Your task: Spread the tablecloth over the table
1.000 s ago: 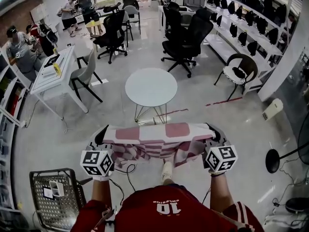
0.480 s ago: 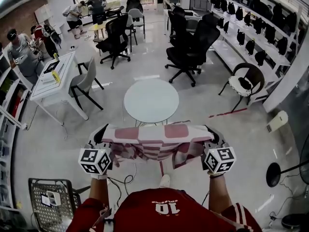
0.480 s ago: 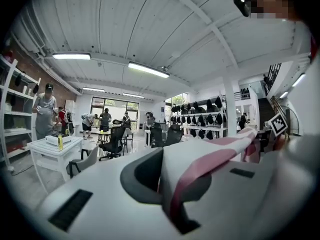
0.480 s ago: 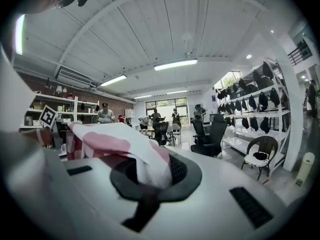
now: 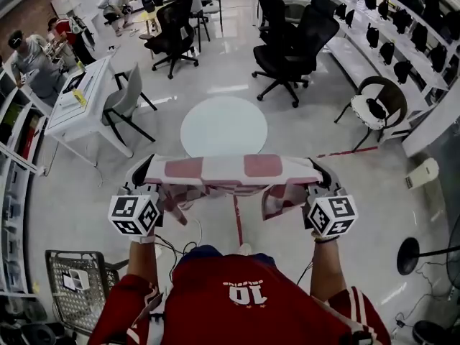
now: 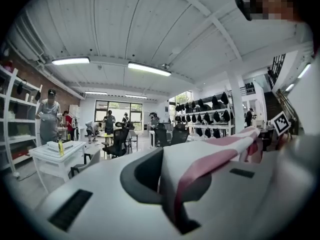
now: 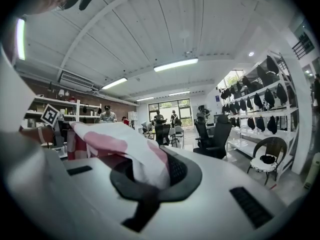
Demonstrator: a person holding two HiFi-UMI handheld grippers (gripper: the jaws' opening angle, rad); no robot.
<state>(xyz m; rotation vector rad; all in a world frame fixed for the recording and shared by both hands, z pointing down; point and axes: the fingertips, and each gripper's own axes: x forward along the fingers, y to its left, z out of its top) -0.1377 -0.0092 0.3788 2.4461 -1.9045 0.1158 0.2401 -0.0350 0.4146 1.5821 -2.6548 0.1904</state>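
Near round table [image 5: 223,126], left claw [image 5: 142,171], right claw [image 5: 324,175] tight on tablecloth [image 5: 237,168] (shirt [image 5: 244,315]: "10")

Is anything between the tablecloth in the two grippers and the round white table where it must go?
Nothing visible does. The tablecloth, stretched between the left gripper and the right gripper, is right at the near edge of the round table, whose top looks bare. The grey chair stands off to one side.

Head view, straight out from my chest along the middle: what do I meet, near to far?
Red numbered jersey → red-and-white checked tablecloth, stretched flat → round white table → black office chair.
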